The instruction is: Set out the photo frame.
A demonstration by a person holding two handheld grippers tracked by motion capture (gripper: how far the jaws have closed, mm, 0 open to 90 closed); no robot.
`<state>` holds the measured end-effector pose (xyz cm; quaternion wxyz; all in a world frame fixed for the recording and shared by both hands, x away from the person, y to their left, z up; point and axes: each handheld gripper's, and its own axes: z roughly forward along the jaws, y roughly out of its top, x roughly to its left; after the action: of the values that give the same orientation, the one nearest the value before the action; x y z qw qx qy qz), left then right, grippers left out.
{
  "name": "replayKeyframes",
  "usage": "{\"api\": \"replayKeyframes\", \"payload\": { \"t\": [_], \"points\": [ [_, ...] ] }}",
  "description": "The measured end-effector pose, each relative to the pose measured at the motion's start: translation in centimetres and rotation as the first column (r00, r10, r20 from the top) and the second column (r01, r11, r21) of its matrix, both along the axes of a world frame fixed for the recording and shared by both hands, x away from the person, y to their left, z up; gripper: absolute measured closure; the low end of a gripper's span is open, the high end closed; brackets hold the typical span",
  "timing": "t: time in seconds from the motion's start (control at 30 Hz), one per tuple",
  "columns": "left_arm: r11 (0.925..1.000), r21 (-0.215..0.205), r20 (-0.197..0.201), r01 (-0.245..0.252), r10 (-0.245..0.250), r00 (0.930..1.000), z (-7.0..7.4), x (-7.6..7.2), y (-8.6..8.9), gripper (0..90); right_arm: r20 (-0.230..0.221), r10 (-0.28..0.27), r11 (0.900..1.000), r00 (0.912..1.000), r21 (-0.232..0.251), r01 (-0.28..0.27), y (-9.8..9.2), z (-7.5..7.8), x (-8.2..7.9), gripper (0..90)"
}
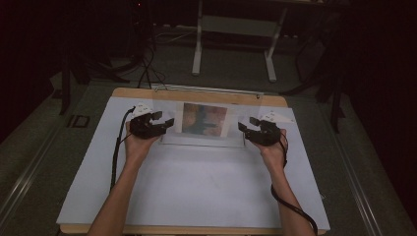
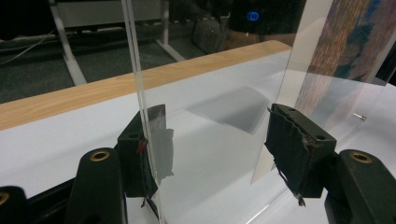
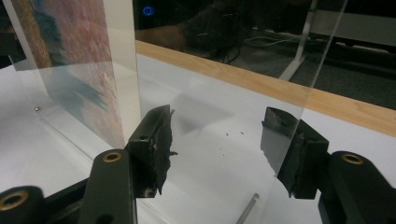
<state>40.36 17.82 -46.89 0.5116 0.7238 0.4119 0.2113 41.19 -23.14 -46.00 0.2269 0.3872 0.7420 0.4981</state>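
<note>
Nearest us, two forearms come up over the white table sheet [image 1: 196,191], each hand carrying a gripper. The left gripper [image 1: 164,123] and right gripper [image 1: 244,126] sit at either end of a clear acrylic photo frame [image 1: 204,120] standing upright toward the far side of the table, a colourful print [image 1: 204,118] inside it.

In the left gripper view, the panel's edge [image 2: 140,93] runs down just against the left-hand pad [image 2: 156,144], while the other pad [image 2: 292,147] stands well apart from it. We read those jaws as spread, not pressing. In the right gripper view, the clear panel [image 3: 224,74] passes between the jaws, its outer edge close to the right-hand pad [image 3: 285,144]; jaws spread wide, no pinch visible.

Our judgement: the step is taking hold of the frame at both ends. To do it well, centre each panel edge between the pads before closing, close both sides evenly, and keep the frame upright so the slick acrylic does not twist or slide.

Beyond, the wooden table edge [image 1: 196,94], then the dark floor and a table stand [image 1: 235,29].
</note>
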Motion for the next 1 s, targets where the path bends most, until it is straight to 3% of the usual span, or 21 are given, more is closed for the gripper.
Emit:
{"api": "replayKeyframes", "payload": {
  "t": [0.47, 0.6, 0.83, 1.0],
  "points": [
    [0.9994, -0.020, -0.050, 0.027, -0.028, 0.9984, 1.4, -2.1, -0.5, 41.4, -0.062, 0.011, 0.999, 0.9980, 0.038, -0.008, -1.3, 1.1, -1.9, 42.5],
    [0.9998, -0.016, -0.065, 0.012, -0.013, 0.9978, 1.6, -2.8, -0.7, 41.4, -0.074, 0.016, 0.999, 0.9971, 0.047, -0.012, -1.5, 0.9, -2.4, 42.4],
    [0.9999, -0.013, -0.087, -0.007, 0.006, 0.9962, 1.3, -3.9, -0.5, 41.5, -0.090, 0.035, 0.997, 0.9953, 0.067, -0.029, -1.4, 0.5, -2.6, 42.2],
    [0.9992, -0.039, -0.093, -0.011, 0.007, 0.9957, 0.4, -4.4, -0.1, 41.5, -0.095, 0.042, 0.998, 0.9946, 0.053, -0.037, -1.0, 0.2, -2.8, 42.2]
  ]
}}
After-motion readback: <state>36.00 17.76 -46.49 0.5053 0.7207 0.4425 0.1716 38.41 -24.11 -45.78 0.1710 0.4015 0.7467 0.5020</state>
